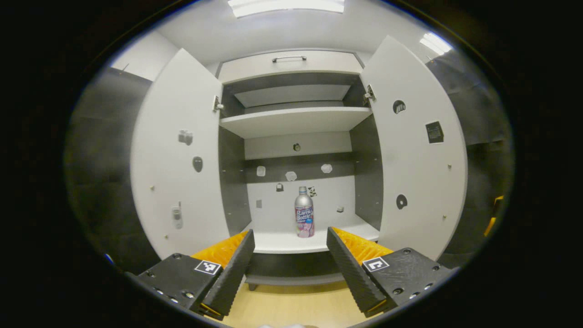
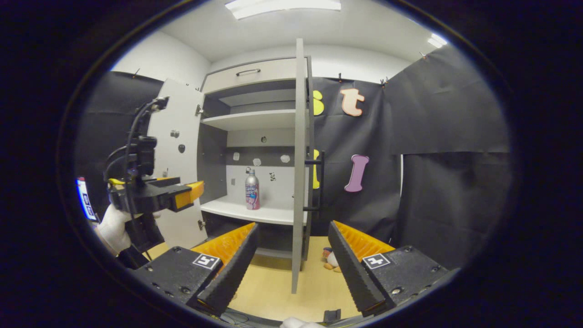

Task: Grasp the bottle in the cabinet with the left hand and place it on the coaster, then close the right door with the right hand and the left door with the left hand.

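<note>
A silver bottle [image 1: 304, 213] with a pink and blue label stands upright on the cabinet's lower shelf [image 1: 291, 241], near its middle. My left gripper [image 1: 289, 269] is open in front of the cabinet, short of the shelf, with the bottle framed between its fingers. Both doors hang wide open: the left door [image 1: 180, 159] and the right door [image 1: 416, 150]. In the right gripper view the bottle [image 2: 252, 190] is seen from the side, and the right door [image 2: 299, 159] is edge-on with its black handle [image 2: 319, 181]. My right gripper [image 2: 289, 269] is open, low before that door's edge. The left gripper [image 2: 189, 193] is held by a gloved hand [image 2: 114, 228].
An upper shelf [image 1: 296, 120] and a drawer with a handle [image 1: 289, 58] sit above the bottle. Small stickers dot the cabinet's back wall and doors. A small toy [image 2: 330, 260] lies on the wooden floor [image 2: 273, 291] by the right door's foot. Black cloth walls flank the cabinet.
</note>
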`<state>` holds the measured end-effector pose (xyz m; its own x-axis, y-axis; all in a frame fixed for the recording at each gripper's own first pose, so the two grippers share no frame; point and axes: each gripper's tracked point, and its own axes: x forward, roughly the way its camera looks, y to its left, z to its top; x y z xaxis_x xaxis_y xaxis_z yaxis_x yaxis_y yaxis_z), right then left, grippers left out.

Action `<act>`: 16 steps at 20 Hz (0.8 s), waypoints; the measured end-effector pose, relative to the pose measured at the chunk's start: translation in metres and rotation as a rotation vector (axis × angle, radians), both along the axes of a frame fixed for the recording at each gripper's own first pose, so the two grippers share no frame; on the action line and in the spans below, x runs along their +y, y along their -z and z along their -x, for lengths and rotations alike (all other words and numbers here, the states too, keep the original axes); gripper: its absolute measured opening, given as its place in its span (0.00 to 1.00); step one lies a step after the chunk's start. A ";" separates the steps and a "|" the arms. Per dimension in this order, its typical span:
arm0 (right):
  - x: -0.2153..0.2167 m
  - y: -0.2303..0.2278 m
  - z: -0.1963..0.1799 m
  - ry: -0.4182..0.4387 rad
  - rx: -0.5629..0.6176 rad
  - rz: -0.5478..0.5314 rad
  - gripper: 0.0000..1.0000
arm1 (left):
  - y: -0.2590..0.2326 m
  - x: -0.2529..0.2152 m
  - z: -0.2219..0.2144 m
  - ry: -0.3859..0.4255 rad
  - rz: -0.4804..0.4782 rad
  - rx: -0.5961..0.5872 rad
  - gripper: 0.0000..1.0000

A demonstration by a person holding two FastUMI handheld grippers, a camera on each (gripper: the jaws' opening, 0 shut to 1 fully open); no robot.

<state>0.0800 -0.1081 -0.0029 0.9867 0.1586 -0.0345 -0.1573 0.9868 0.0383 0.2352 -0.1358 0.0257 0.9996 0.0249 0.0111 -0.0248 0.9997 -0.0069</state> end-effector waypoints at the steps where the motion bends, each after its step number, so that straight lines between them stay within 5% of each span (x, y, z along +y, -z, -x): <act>1: -0.003 0.000 -0.003 0.015 0.000 -0.003 0.99 | -0.003 0.000 -0.021 -0.001 -0.009 -0.007 0.97; 10: -0.013 -0.006 -0.020 0.275 0.010 0.017 0.99 | 0.011 -0.015 -0.215 0.067 0.014 -0.045 0.97; 16: -0.005 -0.001 -0.028 0.361 0.040 0.045 0.99 | 0.049 -0.016 -0.278 0.053 0.006 0.034 0.97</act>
